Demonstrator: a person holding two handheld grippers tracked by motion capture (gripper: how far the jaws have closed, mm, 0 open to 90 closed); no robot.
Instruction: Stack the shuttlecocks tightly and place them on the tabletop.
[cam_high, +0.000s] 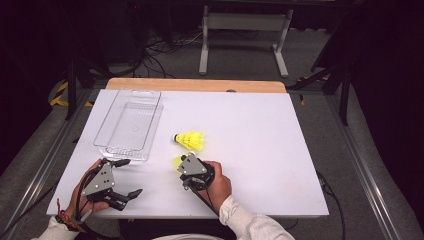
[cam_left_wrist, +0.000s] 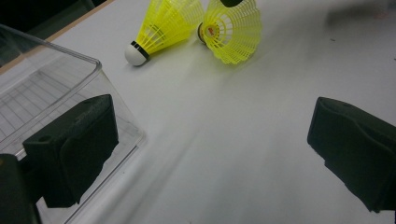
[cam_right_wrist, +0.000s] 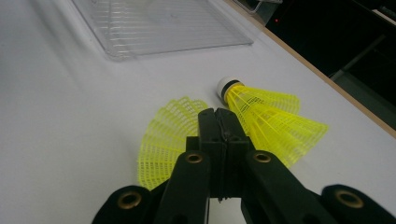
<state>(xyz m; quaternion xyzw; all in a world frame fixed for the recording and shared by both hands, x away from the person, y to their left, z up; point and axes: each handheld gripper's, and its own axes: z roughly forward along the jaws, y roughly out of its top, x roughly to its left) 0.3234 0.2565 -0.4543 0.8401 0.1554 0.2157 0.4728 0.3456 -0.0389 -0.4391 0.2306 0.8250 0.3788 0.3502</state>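
Two yellow shuttlecocks are near the middle of the white table (cam_high: 260, 150). One shuttlecock (cam_high: 191, 140) (cam_right_wrist: 275, 119) (cam_left_wrist: 161, 25) lies on its side, its white cork pointing toward the tray. Just in front of it, my right gripper (cam_high: 180, 164) (cam_right_wrist: 218, 116) is shut on the skirt rim of the second shuttlecock (cam_high: 176, 162) (cam_right_wrist: 163, 140) (cam_left_wrist: 233, 30). I cannot tell whether that shuttlecock rests on the table. My left gripper (cam_high: 128, 178) (cam_left_wrist: 212, 149) is open and holds nothing, low over the table by the tray's near corner.
A clear plastic tray (cam_high: 106, 129) (cam_left_wrist: 42, 88) (cam_right_wrist: 159, 25) stands at the table's back left, with nothing in it. A wooden strip (cam_high: 195, 85) runs along the far edge. Cables and a metal stand are on the floor beyond.
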